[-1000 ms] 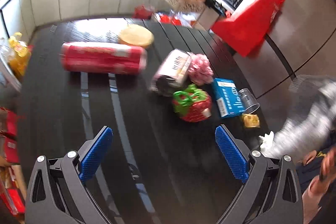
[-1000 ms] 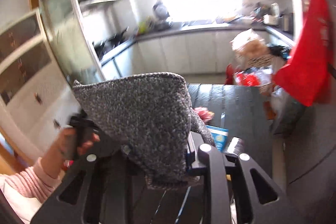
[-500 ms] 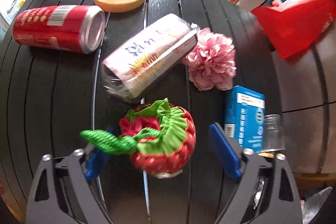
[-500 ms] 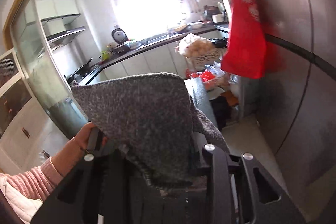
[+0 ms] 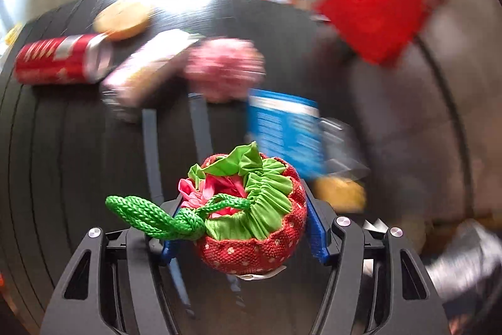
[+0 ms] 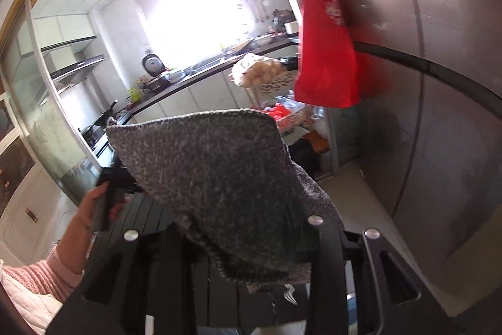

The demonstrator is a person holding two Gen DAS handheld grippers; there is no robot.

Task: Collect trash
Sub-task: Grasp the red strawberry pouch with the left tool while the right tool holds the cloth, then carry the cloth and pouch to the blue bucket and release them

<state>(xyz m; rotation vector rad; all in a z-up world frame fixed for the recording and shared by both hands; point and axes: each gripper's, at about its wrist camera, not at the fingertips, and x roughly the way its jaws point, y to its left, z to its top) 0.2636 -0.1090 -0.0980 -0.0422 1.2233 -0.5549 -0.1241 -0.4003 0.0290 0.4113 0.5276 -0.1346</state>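
A strawberry-shaped knit pouch (image 5: 251, 228) with a green frill and a green cord sits between the blue pads (image 5: 315, 237) of my left gripper (image 5: 243, 240). The jaws are closing and press on its sides. It stays sharp while the dark table (image 5: 62, 162) behind it is blurred. Still on the table are a red can (image 5: 59, 63), a wrapped packet (image 5: 147, 68), a pink pompom (image 5: 224, 71), a blue box (image 5: 282, 131) and a small yellow piece (image 5: 339, 192). My right gripper (image 6: 226, 228) is shut on a grey knit bag (image 6: 213, 178), which hides its fingertips.
A round yellow sponge (image 5: 122, 19) lies at the table's far side. A red bag (image 6: 326, 46) hangs on the steel fridge (image 6: 439, 115) to the right. A hand (image 6: 97, 203) in a pink sleeve grips the other gripper's handle. Kitchen counters (image 6: 188, 77) run behind.
My left gripper came over the table onto the strawberry pouch and its jaws narrowed around it. The right gripper swung right towards the fridge, with the grey bag still in it.
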